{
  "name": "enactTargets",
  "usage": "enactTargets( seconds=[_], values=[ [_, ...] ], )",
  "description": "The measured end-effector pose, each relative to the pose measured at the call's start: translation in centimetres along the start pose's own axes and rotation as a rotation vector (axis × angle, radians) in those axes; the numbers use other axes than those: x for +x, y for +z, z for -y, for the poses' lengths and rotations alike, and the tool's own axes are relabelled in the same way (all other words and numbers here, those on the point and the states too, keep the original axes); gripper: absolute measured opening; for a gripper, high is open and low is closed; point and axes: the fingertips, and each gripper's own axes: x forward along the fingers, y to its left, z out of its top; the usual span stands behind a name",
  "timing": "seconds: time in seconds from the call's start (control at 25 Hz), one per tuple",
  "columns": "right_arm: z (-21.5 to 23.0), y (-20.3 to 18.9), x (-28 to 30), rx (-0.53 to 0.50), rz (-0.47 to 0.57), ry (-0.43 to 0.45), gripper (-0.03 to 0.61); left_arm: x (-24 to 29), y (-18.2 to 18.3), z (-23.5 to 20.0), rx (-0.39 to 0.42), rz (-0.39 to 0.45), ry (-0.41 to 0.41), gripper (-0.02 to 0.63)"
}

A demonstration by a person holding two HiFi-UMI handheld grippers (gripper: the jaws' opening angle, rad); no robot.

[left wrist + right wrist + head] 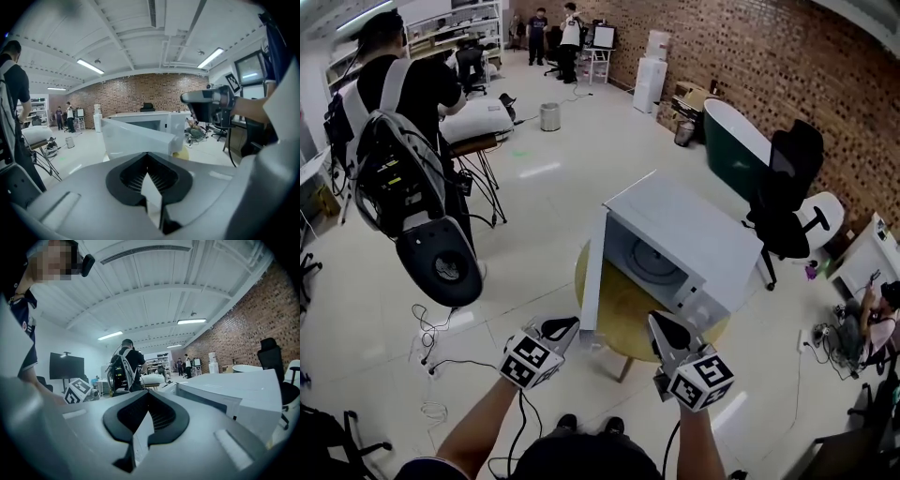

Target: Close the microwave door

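Both grippers are clenched with nothing between their jaws. The microwave (698,239) stands on a round wooden table (623,314) just beyond them. Its door (592,281) stands wide open, free edge pointing toward the person. The left gripper (562,328) hovers just beside that free edge; whether it touches, I cannot tell. The right gripper (662,328) hangs before the microwave's open front. Both forearms reach forward side by side, marker cubes uppermost. Inside the microwave's cavity lies a round turntable (654,262).
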Motion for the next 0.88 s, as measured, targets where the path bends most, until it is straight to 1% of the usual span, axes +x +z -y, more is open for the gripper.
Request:
enactTargets(
  seconds=[0.16,0.4,0.64,0.88],
  values=[
    [1.5,0.1,-1.7,0.003,0.005,-0.041,0.002,2.1,1.2,2.0,0.017,0.004,-0.040,0.012],
    [3.7,-0.2,-4.1,0.006,0.008,-0.118,0.001,5.3,2.6,4.0,0.058,0.008,-0.075,0.012],
    [6.2,0.1,-7.0,0.016,0.011,-0.193,0.002,8.6,4.3,5.5,0.082,0.009,-0.091,0.012],
    [8.4,-0.4,-9.5,0.032,0.010,-0.261,0.002,11.9,5.7,6.7,0.079,0.003,-0.101,0.012]
  ],
)
